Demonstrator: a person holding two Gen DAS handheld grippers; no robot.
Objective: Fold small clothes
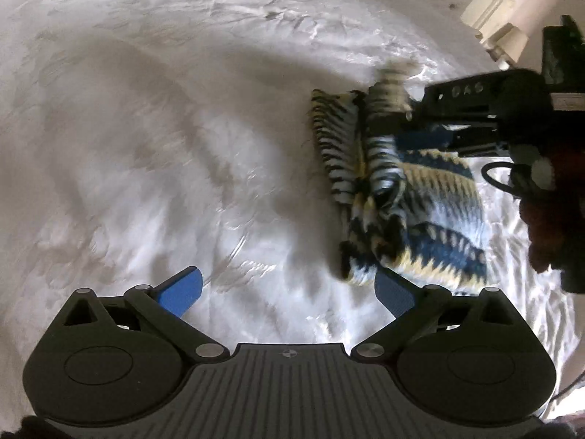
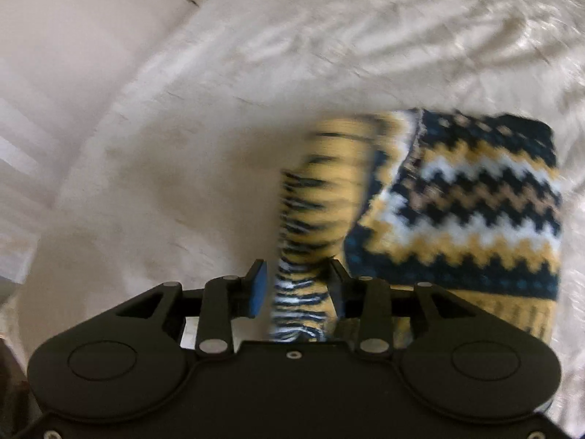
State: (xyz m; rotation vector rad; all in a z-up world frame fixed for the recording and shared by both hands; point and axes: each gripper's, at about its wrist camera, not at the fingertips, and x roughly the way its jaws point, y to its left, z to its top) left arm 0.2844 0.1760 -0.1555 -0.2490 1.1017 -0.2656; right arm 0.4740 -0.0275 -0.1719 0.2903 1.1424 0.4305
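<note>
A small knitted sweater [image 1: 431, 216] with yellow, white, blue and black zigzag stripes lies on the white bed sheet [image 1: 164, 146], partly folded. My left gripper [image 1: 289, 289] is open and empty, just left of the sweater's near edge. My right gripper [image 1: 398, 120] comes in from the right above the sweater. In the right wrist view my right gripper [image 2: 298, 289] has a striped sleeve [image 2: 310, 226] between its fingers, which stand a little apart around it. The sweater body [image 2: 471, 205] lies to the right. Both views are blurred by motion.
The wrinkled white sheet covers the whole bed. A cream carved headboard [image 1: 504, 14] stands at the upper right in the left wrist view. The bed's edge and a pale floor [image 2: 44, 109] show at the left in the right wrist view.
</note>
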